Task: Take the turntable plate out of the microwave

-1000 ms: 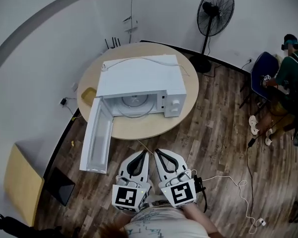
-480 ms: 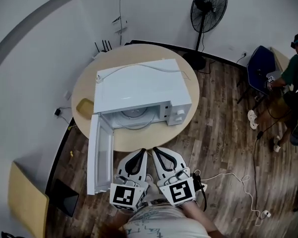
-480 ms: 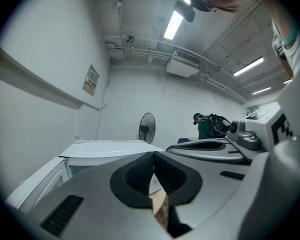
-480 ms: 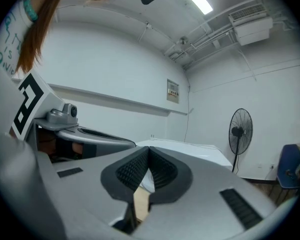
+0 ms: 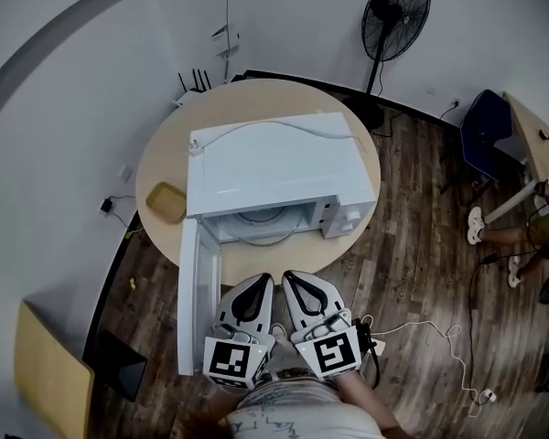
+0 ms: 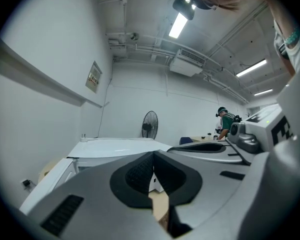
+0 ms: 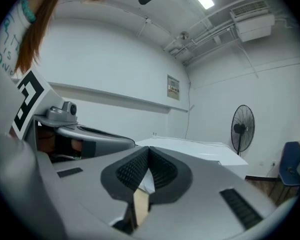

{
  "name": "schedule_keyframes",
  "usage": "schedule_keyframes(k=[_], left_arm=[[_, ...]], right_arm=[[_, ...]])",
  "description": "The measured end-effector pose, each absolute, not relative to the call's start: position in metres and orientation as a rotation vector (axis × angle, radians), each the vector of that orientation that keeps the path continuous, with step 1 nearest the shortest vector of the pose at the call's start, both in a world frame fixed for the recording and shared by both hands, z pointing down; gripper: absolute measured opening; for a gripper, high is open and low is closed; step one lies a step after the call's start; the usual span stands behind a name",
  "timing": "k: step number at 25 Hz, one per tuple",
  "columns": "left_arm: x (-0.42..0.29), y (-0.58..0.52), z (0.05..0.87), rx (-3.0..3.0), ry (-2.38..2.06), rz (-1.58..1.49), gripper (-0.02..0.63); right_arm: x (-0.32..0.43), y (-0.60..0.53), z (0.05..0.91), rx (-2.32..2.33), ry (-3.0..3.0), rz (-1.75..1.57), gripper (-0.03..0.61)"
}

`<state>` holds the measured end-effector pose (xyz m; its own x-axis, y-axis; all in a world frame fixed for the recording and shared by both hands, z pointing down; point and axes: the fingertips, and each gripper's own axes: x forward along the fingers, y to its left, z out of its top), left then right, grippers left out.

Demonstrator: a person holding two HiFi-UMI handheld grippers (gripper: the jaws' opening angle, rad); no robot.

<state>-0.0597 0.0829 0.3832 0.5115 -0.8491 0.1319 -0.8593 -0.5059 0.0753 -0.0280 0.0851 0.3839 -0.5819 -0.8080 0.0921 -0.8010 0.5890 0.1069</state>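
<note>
Microwave (image 5: pixel 270 163) door (image 5: pixel 199 291) open on the bench (image 5: pixel 157 165); turntable plate (image 5: pixel 261 219) still inside; left claw (image 5: pixel 261 286) and right claw (image 5: pixel 293 283) closed, empty, near side.

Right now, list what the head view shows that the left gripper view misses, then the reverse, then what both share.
Head view only: the turntable plate inside the microwave, and a white cable on the floor. Left gripper view only: the ceiling light and a wall notice. Both: the white microwave with its door open, the standing fan, and the left gripper beside the right gripper, jaws shut and empty.
</note>
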Motion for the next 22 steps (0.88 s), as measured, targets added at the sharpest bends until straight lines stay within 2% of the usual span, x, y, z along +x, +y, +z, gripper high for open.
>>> schedule_keyframes(k=[9, 22], left_arm=[[-0.083, 0.066, 0.391, 2.606, -1.504, 0.145, 0.014], [-0.061, 0.011, 0.385, 2.554, -1.628, 0.125, 0.014]], right_arm=[[-0.047, 0.072, 0.392, 1.342, -2.620, -0.123, -0.009], [-0.027, 0.012, 0.380, 1.230, -2.706, -0.150, -0.009]])
